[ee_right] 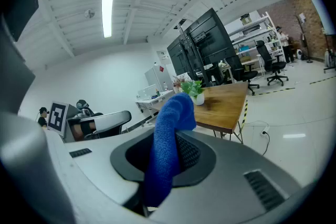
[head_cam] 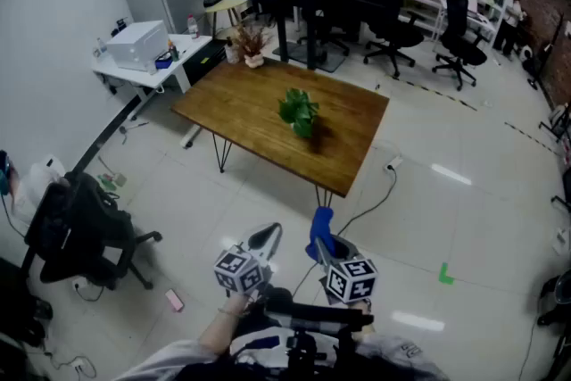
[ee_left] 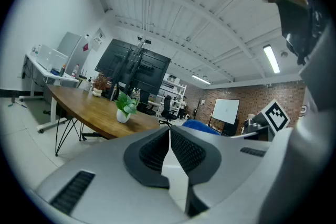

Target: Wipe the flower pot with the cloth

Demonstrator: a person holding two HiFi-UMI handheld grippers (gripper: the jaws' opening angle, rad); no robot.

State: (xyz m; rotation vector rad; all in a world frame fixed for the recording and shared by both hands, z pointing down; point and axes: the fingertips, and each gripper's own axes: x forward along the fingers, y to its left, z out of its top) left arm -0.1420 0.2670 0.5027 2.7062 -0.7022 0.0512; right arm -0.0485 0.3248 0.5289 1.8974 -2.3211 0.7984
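A small white flower pot (head_cam: 302, 128) with a green plant stands near the middle of the wooden table (head_cam: 250, 107), far ahead of both grippers. The pot (ee_left: 123, 116) also shows in the left gripper view, and the pot (ee_right: 199, 99) in the right gripper view. My right gripper (head_cam: 323, 238) is shut on a blue cloth (ee_right: 167, 139) that sticks up between its jaws; the cloth (head_cam: 320, 228) is seen from the head view too. My left gripper (head_cam: 265, 239) is shut with nothing in it, held low beside the right one.
A second potted plant (head_cam: 252, 45) stands at the table's far left corner. A white desk (head_cam: 169, 67) with a printer (head_cam: 136, 45) is at the left. A black office chair (head_cam: 76, 227) stands close at the near left. More chairs (head_cam: 459, 36) and shelves lie behind the table.
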